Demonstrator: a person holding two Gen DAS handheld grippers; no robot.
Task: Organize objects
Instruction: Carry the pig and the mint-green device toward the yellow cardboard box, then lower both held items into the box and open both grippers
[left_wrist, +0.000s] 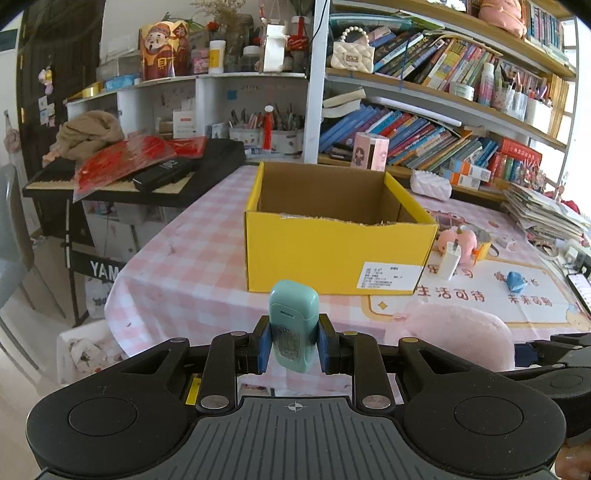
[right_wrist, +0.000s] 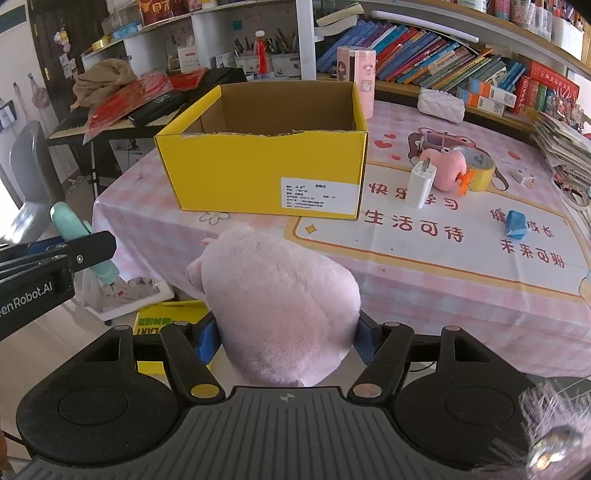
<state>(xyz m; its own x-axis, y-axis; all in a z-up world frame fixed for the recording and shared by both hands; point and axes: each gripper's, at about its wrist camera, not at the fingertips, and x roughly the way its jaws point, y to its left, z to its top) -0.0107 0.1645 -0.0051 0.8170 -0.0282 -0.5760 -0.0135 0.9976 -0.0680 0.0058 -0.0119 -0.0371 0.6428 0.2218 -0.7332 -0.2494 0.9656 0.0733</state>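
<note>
The yellow box (left_wrist: 338, 254) sits open on the pink checked table (left_wrist: 177, 266), and as far as its inside shows, it looks empty, so the tidying has only just begun. The left gripper (left_wrist: 294, 345) is squeezed tight on a small mint green gadget (left_wrist: 293, 325), held up in front of the box. The right gripper (right_wrist: 286, 338) has its fingers partly apart, pressed on a big pink plush toy (right_wrist: 277, 302). Neither thing is in the box yet. A white charger (right_wrist: 421, 184), a small pink toy (right_wrist: 447, 170), a roll of tape (right_wrist: 480, 171) and a blue block (right_wrist: 515, 223) wait on the table beside the box.
</note>
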